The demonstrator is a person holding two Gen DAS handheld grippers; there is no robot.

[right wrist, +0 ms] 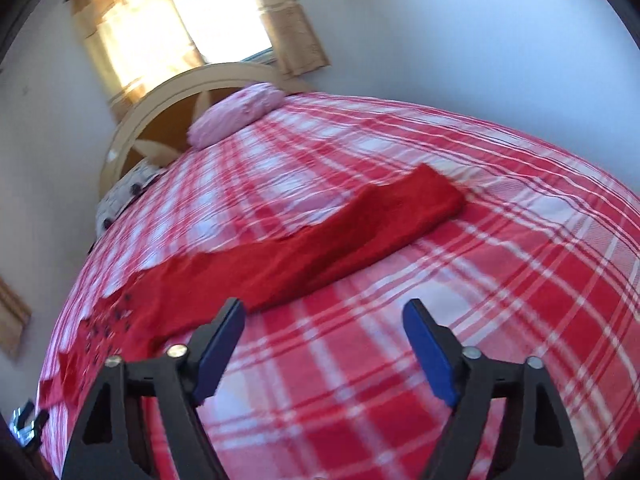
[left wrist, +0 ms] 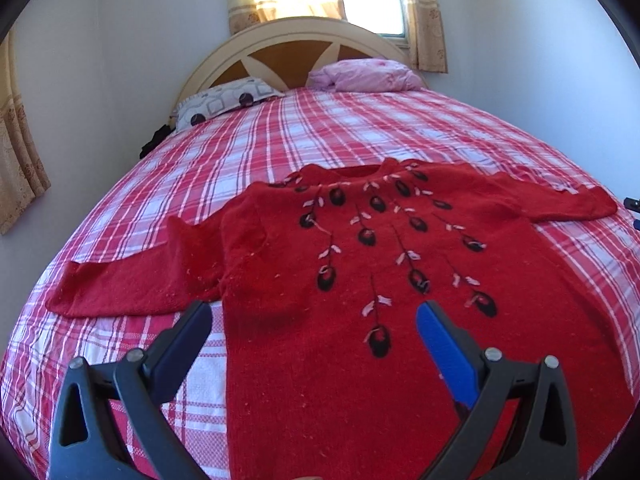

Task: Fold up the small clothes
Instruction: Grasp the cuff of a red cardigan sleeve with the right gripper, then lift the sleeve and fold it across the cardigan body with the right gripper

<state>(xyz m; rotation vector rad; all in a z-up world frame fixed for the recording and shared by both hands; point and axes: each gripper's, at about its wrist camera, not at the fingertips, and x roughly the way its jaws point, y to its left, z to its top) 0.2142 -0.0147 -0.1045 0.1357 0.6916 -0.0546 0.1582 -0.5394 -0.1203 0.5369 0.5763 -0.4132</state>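
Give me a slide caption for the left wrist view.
Open left tongs hover over a red sweater spread flat on a plaid bed.

The sweater's [left wrist: 360,300] bottom runs off the lower edge of the left view. The right view is blurry, so the black flowers [right wrist: 108,324] are only smudges. A small dark thing [left wrist: 154,142] beside the bed is too small to tell

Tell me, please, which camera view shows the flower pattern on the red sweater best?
The left wrist view: the flower pattern lies sharp across the red sweater. The right wrist view shows it only as small blurred marks at the left edge.
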